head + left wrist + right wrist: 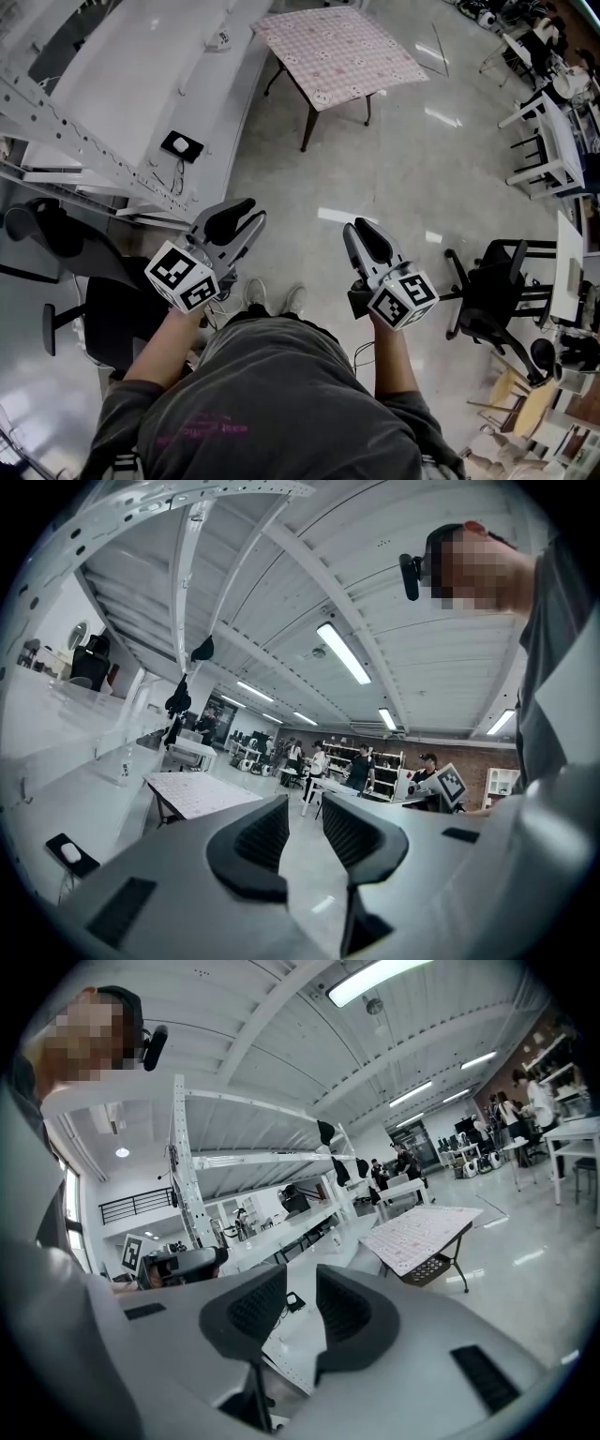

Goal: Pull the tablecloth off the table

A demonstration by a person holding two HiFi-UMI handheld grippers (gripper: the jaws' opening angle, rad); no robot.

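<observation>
Well apart from the patterned tablecloth (342, 47), left gripper (248, 210) and right gripper (359, 228) hold jaws slightly parted, empty; pink shirt (272, 403) print unreadable.

The scene is taken from the person's head, steeply downward: the left gripper (253, 212) and the right gripper (355, 227) are seen close below, and the tablecloth (342, 52) far off near the top edge. Each gripper view is taken from just behind its own jaws, along them and tilted upward, so that much ceiling (281, 592) is taken in. The tablecloth (202, 794) is shared by all three views, set left of the jaws in the left gripper view and right of them, as the tablecloth (417, 1232), in the right gripper view. The right gripper's marker cube (450, 782) and the left gripper's marker cube (133, 1252) are caught crosswise.
</observation>
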